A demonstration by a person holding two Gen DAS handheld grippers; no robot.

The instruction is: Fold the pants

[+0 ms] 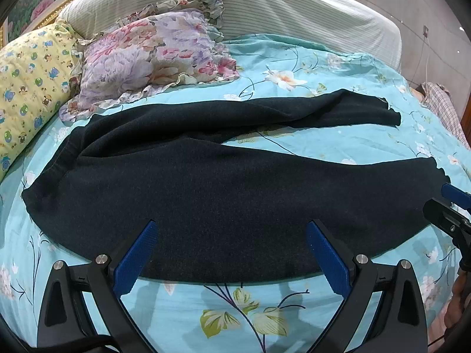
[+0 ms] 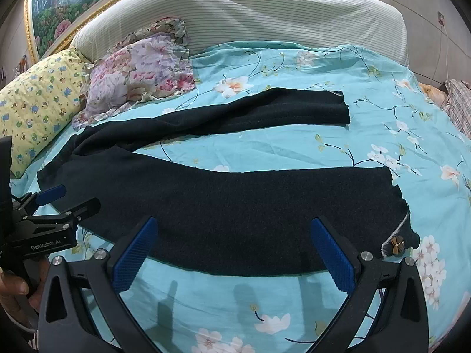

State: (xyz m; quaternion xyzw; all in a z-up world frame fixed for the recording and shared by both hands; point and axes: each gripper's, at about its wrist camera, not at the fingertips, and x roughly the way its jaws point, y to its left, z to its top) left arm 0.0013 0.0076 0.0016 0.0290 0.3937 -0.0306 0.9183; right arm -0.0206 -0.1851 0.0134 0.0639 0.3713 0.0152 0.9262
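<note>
Left wrist view: dark pants (image 1: 223, 194) lie unfolded on the bed (image 1: 338, 58), legs splayed apart. Left hand-held gripper (image 1: 231, 253) spread wide, holding nothing.

Right wrist view: right hand-held gripper (image 2: 234, 251) likewise spread, near the closer leg's hem. No fold made yet; judged at the start.

The pants (image 1: 223, 194) were plain dark navy, nearly black, with a small brown ornament (image 2: 396, 245) and a white stitched edge at one corner. The bed sheet (image 1: 338, 144) was turquoise, printed with white and peach blossoms, green leaves and dark thin branches. One pillow (image 1: 147, 58) carried a pink, lilac and cream floral print; another pillow (image 1: 29, 88) was yellow with small blue and green cartoon animals. The headboard (image 2: 265, 8) was white with fine grey stripes. Each hand-held gripper (image 1: 231, 253) (image 2: 234, 253) was black with blue textured pads.
</note>
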